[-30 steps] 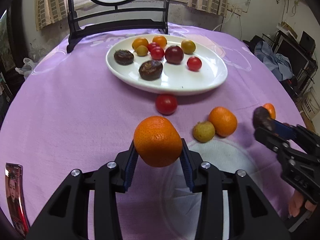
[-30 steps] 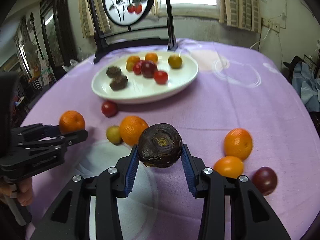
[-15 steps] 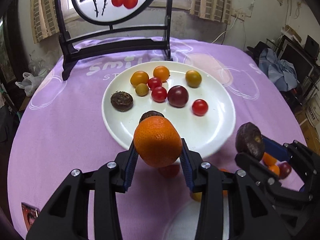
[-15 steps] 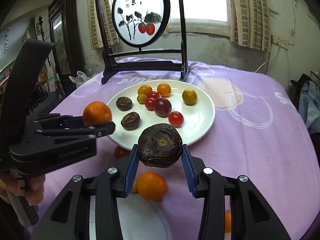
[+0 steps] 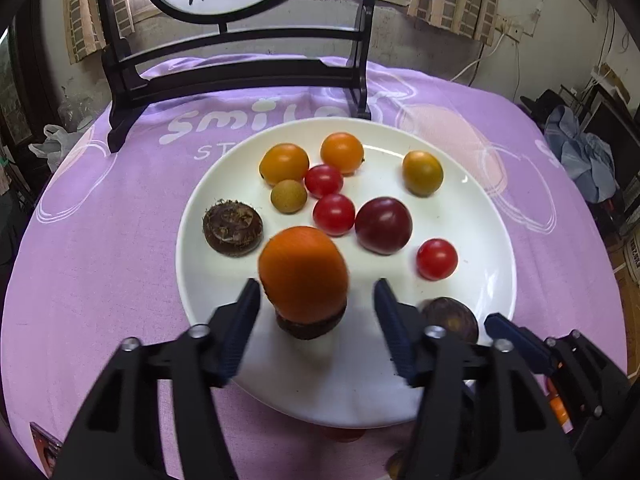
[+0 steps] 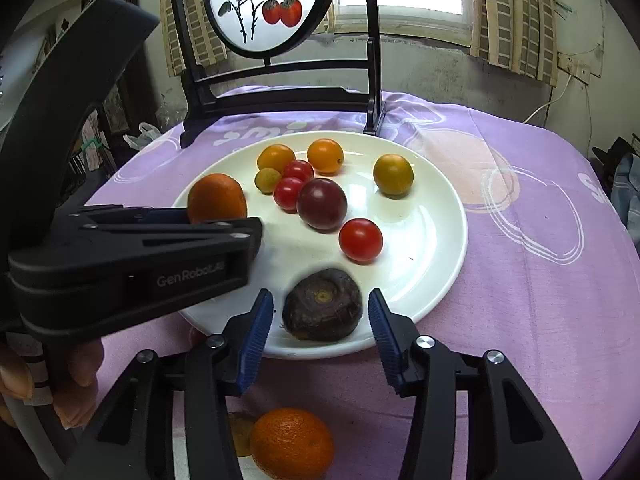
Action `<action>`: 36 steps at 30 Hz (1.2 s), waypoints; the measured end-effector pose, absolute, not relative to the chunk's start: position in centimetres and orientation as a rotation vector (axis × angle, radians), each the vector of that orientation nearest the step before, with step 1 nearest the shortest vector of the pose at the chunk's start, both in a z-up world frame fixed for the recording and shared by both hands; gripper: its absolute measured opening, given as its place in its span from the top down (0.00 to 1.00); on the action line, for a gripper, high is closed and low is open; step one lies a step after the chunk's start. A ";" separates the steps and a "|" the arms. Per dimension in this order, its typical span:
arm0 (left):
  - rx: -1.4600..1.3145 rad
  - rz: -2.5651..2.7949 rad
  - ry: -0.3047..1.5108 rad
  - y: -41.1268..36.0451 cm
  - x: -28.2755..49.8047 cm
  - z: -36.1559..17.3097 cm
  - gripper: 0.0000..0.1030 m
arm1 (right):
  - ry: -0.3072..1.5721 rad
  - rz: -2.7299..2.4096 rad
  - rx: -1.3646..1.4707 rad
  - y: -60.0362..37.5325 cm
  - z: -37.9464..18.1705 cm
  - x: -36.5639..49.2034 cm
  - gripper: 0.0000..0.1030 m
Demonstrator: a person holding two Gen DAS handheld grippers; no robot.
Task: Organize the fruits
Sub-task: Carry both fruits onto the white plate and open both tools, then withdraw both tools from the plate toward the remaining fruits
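My left gripper (image 5: 316,292) hangs over the near half of the white plate (image 5: 480,216), its jaws opening. The orange (image 5: 303,274) is blurred between them, free of both pads and just above a dark brown fruit (image 5: 310,326). My right gripper (image 6: 320,296) is at the plate's (image 6: 432,236) near rim, jaws opening too. The dark wrinkled fruit (image 6: 323,310) lies on the plate between its blue pads, touching neither. The plate also holds several small red, orange, yellow and purple fruits. The right wrist view shows the left gripper (image 6: 224,216) beside the orange (image 6: 216,198).
A black stand (image 5: 240,76) with a round painted screen stands behind the plate on the purple cloth (image 5: 100,240). Another orange (image 6: 292,442) and a small yellowish fruit (image 6: 240,436) lie on the cloth near my right gripper. A hand (image 6: 24,384) grips the left handle.
Both grippers moved forward from the cloth to over the plate. Their jaws then spread, letting go of the orange and the dark fruit, which now lies on the plate.
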State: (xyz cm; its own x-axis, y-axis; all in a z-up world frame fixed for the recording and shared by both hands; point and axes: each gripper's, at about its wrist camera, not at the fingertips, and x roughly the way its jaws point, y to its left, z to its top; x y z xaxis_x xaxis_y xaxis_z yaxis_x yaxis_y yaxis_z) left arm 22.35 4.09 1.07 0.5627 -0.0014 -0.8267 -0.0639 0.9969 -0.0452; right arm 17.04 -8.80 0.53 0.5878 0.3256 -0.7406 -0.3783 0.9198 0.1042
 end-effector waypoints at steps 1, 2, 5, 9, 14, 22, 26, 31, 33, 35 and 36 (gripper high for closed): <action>-0.066 0.041 0.962 4.0 22.1 1.3 0.39 | 0.844 0.413 -0.070 -8.9 0.6 16.7 0.51; -0.057 0.042 0.958 3.9 21.9 1.5 0.39 | 0.837 0.412 -0.071 -9.1 0.7 16.5 0.51; -0.052 0.044 0.949 4.0 20.9 1.9 0.36 | 0.835 0.411 -0.056 -9.8 1.2 15.6 0.51; -0.084 0.056 0.941 4.6 18.9 2.2 0.31 | 0.840 0.416 -0.027 -11.0 1.5 14.2 0.51; -0.099 0.080 0.929 4.9 15.9 2.0 0.22 | 0.840 0.425 -0.009 -12.2 1.7 12.1 0.49; -0.101 0.136 0.933 4.9 11.5 0.3 0.22 | 0.862 0.436 -0.055 -12.6 0.7 8.6 0.42; -0.116 0.173 0.940 5.4 10.1 -0.9 0.22 | 0.893 0.425 -0.123 -12.0 -0.6 7.4 0.42; -0.086 0.161 0.935 5.4 9.7 -1.4 0.22 | 0.919 0.409 -0.176 -11.0 -1.8 7.3 0.42; -0.070 0.157 0.939 5.5 9.7 -1.6 0.21 | 0.924 0.401 -0.194 -10.6 -2.1 7.4 0.43; -0.074 0.157 0.953 5.7 9.7 -2.0 0.21 | 0.927 0.390 -0.207 -10.4 -2.3 7.6 0.43; -0.077 0.154 0.962 5.7 9.8 -2.2 0.21 | 0.930 0.387 -0.210 -10.4 -2.4 7.7 0.44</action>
State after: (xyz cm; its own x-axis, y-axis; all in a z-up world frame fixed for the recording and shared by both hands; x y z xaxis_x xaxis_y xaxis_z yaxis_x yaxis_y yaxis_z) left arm 9.83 5.70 -2.17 0.5619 0.0967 -0.8216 -0.1653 0.9862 0.0030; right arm 7.69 -10.38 -2.43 0.5358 0.2330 -0.8116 -0.4119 0.9112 -0.0103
